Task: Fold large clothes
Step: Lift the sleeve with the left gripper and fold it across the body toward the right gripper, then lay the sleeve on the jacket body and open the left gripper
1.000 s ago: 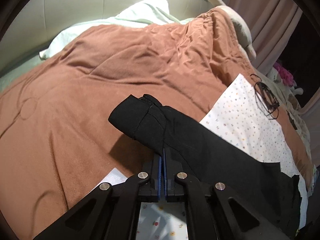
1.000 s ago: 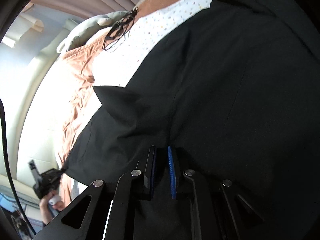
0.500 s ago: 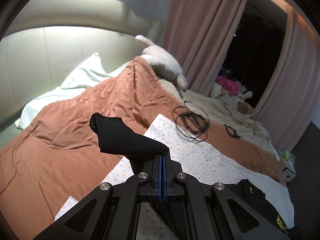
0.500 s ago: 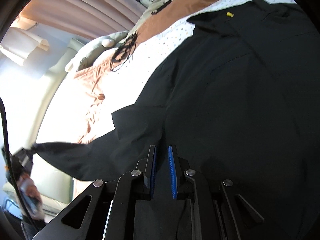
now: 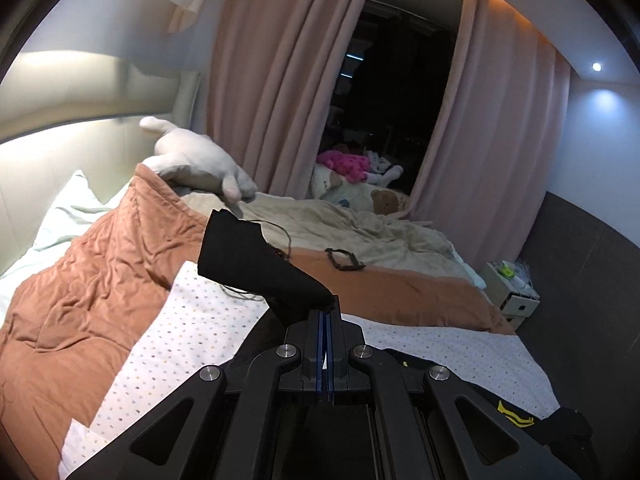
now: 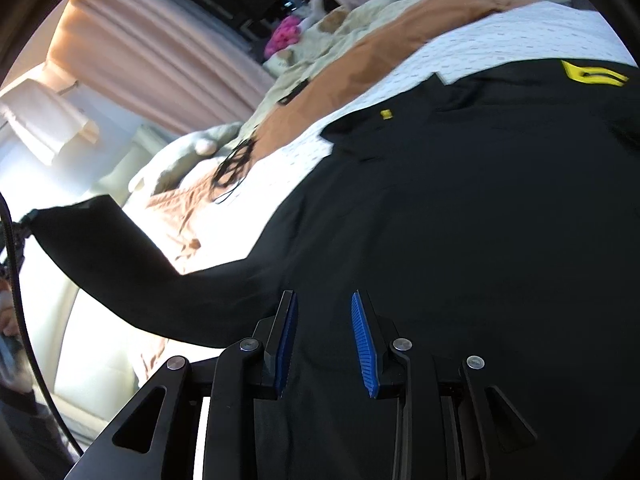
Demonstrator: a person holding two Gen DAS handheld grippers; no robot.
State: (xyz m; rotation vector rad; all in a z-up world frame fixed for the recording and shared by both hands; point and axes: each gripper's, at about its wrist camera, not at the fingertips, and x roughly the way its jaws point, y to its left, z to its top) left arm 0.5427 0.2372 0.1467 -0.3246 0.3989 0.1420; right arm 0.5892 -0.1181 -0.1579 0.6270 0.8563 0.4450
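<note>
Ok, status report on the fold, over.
Left gripper shut on black sleeve, lifted off the bed. Right gripper jaws just opened, over the black garment, gripping nothing. Cable tangle lies beside the garment.

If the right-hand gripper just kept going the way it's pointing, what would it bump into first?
Probably the black garment spread on the bed: the right gripper points down at it, jaws having just opened with cloth lying between them. Depth is uncertain.

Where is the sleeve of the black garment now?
In the left wrist view the black sleeve is centre frame, lifted above the dotted sheet, pinched in the shut left tool; the brown quilt lies left of it.
</note>
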